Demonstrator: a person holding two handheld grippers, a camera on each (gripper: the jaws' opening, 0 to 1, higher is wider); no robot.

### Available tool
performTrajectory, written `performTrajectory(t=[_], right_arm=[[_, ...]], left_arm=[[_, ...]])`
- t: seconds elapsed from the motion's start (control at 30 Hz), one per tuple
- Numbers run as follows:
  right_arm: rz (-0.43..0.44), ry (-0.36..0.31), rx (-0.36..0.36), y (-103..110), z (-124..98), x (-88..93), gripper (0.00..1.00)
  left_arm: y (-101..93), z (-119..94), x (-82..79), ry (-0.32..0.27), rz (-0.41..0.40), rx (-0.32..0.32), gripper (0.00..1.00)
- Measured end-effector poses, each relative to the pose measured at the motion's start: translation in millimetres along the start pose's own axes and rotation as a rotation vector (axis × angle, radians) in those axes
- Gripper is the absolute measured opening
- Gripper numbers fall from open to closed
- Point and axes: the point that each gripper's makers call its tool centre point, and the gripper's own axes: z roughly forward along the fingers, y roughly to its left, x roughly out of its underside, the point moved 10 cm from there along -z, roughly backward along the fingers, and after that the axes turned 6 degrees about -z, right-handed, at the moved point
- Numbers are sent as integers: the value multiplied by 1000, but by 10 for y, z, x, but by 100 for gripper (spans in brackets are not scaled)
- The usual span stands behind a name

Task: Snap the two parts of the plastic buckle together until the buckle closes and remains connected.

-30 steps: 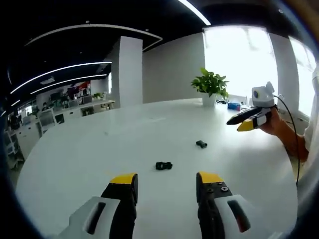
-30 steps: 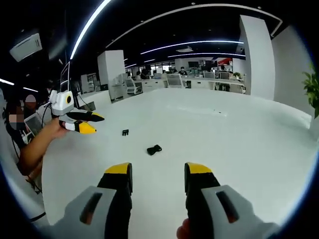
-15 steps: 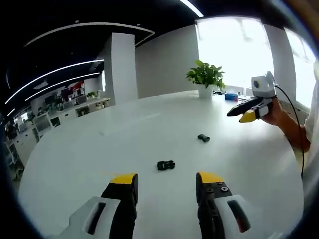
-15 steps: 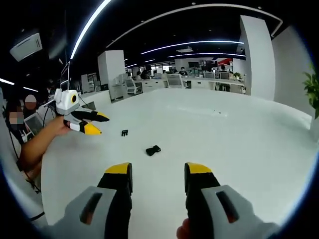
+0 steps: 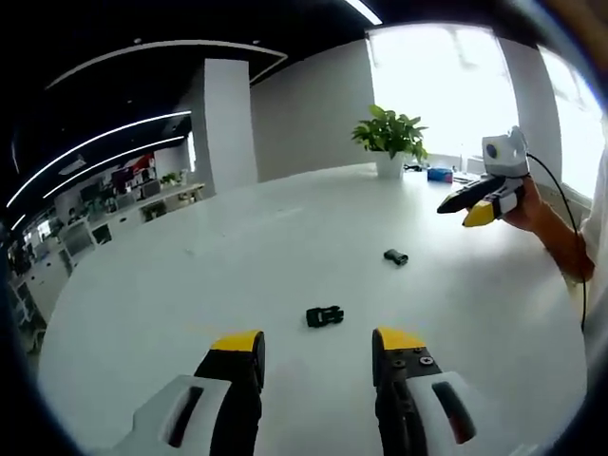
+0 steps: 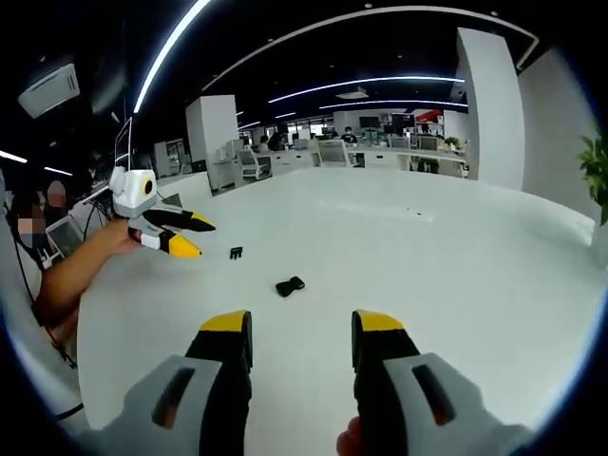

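Evidently nothing had been joined: both buckle halves (image 5: 324,316) (image 5: 396,256) lay apart on the white bench (image 5: 237,275), ungrasped, while the left gripper (image 5: 316,353) and right gripper (image 6: 300,334) were held open and empty.

Worktop (image 5: 190,275): large, white, rounded outline, glossy; ceiling lights reflect faintly on it.

Lying directly on it, two small black buckle parts, apart from each other:
- larger buckle part (image 5: 324,316), near the middle of the left gripper view; same piece in the right gripper view (image 6: 290,285).
- smaller buckle part (image 5: 396,256), farther out; in the right gripper view (image 6: 236,253).

At the far edge: potted plant (image 5: 389,142) in a white pot, with a small blue item (image 5: 439,175) just beside it; that one is too small to identify.
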Motion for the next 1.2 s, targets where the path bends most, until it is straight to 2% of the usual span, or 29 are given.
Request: performTrajectory(t=[0.5, 0.73, 1.2], right_arm=[[-7, 17, -9, -7, 27, 9, 42], [0, 40, -33, 9, 108, 31, 41], [-27, 54, -53, 25, 172, -11, 41]], left_arm=[[71, 126, -14, 24, 15, 27, 44], [100, 156, -29, 44, 38, 34, 44], [144, 276, -37, 69, 53, 42, 42]])
